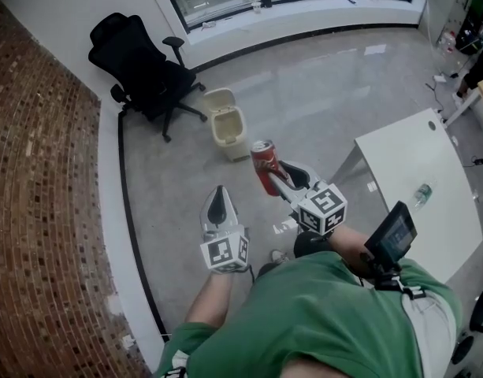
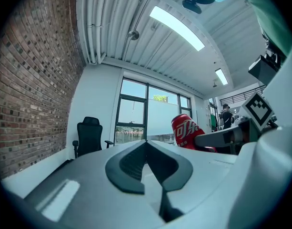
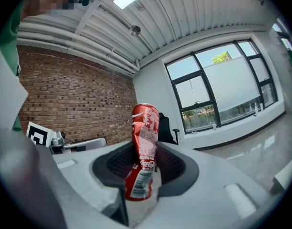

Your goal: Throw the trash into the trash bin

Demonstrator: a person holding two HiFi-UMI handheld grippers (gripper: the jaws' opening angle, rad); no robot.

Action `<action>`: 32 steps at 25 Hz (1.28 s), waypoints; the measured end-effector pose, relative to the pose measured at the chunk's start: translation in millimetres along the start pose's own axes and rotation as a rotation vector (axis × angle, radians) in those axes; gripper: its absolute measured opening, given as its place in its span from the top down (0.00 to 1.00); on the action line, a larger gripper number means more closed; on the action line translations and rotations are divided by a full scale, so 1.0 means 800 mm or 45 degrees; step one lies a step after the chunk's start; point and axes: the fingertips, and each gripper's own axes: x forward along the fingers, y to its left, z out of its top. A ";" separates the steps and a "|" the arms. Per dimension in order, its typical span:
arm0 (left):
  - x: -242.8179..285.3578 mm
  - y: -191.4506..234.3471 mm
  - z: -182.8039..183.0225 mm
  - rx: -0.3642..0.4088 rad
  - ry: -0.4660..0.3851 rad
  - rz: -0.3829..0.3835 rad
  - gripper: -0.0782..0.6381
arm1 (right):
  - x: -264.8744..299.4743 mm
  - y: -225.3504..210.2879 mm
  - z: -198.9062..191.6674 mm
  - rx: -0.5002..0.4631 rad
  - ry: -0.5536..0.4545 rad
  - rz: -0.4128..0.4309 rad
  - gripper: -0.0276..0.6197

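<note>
A dented red soda can (image 1: 263, 168) is clamped between the pads of my right gripper (image 1: 274, 176), held above the floor. In the right gripper view the can (image 3: 143, 151) stands upright between the dark pads (image 3: 176, 168), its top sticking out past them. A cream trash bin (image 1: 228, 124) with its lid flipped open stands on the floor just beyond the can. My left gripper (image 1: 218, 199) hangs to the left of the can with its jaws together and nothing in them. From the left gripper view (image 2: 146, 149) the can (image 2: 185, 130) shows off to the right.
A black office chair (image 1: 143, 73) stands left of the bin by the white wall. A brick wall (image 1: 36, 211) runs along the left. A white table (image 1: 414, 164) with a bottle (image 1: 422, 194) on it is at the right. Windows line the far wall.
</note>
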 end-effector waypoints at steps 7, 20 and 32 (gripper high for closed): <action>0.039 0.019 -0.011 -0.024 0.019 0.004 0.88 | 0.044 -0.017 -0.005 0.007 0.036 0.015 0.74; 0.177 0.048 -0.015 0.042 0.048 0.079 0.88 | 0.150 -0.118 0.025 0.043 0.014 0.069 0.74; 0.280 0.048 -0.026 0.087 0.094 0.151 0.88 | 0.196 -0.230 0.028 0.144 0.022 0.063 0.74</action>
